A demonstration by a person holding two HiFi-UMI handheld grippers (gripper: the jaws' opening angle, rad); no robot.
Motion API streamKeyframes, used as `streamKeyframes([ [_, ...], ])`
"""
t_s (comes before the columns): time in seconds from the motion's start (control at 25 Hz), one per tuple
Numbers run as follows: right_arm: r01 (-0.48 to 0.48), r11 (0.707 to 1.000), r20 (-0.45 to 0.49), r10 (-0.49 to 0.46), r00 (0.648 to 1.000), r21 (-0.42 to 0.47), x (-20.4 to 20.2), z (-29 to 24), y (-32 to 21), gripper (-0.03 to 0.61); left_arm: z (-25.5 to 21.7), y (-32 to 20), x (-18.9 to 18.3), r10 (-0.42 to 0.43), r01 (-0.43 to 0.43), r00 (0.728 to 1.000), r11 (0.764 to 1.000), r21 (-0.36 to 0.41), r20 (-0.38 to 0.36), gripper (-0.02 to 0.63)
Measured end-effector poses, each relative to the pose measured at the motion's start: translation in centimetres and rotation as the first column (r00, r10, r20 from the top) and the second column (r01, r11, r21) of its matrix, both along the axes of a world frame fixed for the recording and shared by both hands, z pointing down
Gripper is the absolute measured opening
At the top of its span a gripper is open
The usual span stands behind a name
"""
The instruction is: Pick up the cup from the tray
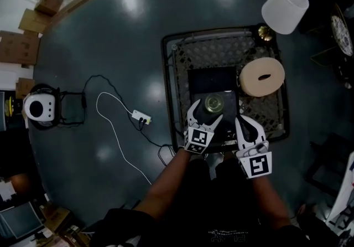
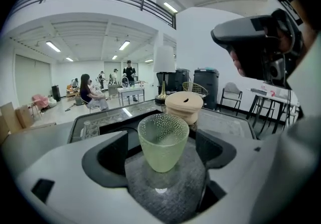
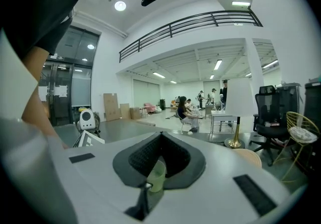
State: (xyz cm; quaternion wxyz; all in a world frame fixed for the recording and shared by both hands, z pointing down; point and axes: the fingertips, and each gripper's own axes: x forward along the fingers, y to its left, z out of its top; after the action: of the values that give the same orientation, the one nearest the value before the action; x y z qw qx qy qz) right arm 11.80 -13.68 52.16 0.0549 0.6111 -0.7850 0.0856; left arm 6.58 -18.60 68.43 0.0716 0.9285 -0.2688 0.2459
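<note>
Step in hand, as judged: lining up the grasp. The left claw (image 1: 209, 112) is straddling the cup (image 2: 163, 141), with its jaws standing wide apart and a gap showing on both sides, so it is gripping nothing yet. The cup is standing upright on the dark mat (image 1: 213, 80) inside the tray (image 1: 167, 74) on the worktop (image 1: 110, 46). The next move is calling for an even squeeze on the cup's walls, then a straight lift. The left forearm is reaching forward, holding the claw low and level. Just beside it, the right claw (image 3: 160, 137) is hanging with its jaws pressed together, empty.
</note>
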Motion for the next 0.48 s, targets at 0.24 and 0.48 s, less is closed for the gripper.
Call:
streamKeyframes([
  [0.24,-0.015,1.000,0.011,0.015,1.000,0.011,0.7,-0.3,-0.2,0.009,1.2,-0.6,1.3,0.014,-0.013,1.000,0.999,-0.035,0.007,0.408],
  [0.48,-0.033,0.999,0.015,0.033,0.999,-0.003,1.8,-0.1,-0.2,0.009,2.3,-1.1,2.4,0.024,-0.023,0.999,0.999,-0.032,0.040,0.408],
])
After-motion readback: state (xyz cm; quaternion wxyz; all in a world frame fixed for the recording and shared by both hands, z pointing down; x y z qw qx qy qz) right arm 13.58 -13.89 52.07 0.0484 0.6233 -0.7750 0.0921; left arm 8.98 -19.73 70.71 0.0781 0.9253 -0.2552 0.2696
